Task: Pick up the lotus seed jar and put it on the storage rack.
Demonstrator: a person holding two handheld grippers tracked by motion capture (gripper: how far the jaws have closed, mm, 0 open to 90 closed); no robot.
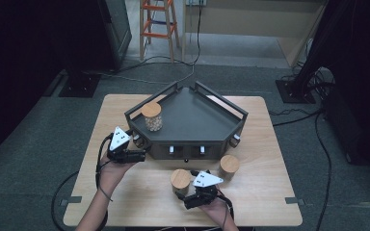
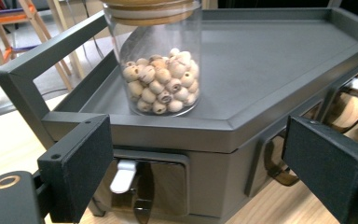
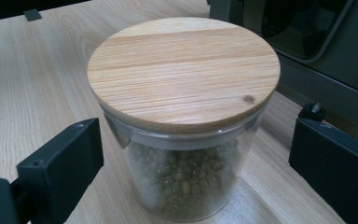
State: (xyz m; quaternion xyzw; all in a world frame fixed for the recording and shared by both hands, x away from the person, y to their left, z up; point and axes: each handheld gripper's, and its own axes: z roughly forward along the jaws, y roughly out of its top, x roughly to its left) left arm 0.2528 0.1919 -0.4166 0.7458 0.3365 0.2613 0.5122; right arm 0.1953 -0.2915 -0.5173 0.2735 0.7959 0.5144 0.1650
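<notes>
A dark grey corner shelf tray point(image 1: 197, 118) stands at the middle of the wooden table. On its left part sits a glass jar of pale round seeds point(image 1: 152, 117) with a wooden lid; the left gripper view shows this jar point(image 2: 161, 70) upright behind the tray's front rim point(image 2: 242, 126). My left gripper point(image 1: 142, 155) hovers open at the tray's left front corner, its jaws point(image 2: 205, 172) holding nothing. My right gripper point(image 1: 185, 193) is open, its jaws either side of a wood-lidded jar of green beans point(image 3: 186, 116), apart from the glass. That jar point(image 1: 180, 179) stands on the table before the tray.
A second wood-lidded jar point(image 1: 230, 165) stands on the table to the right of the bean jar. The tray's front face carries white latches point(image 2: 123, 175) and dark openings. Raised rails point(image 1: 224, 102) frame the tray's back. Beyond the table are a stool point(image 1: 159, 21) and floor cables.
</notes>
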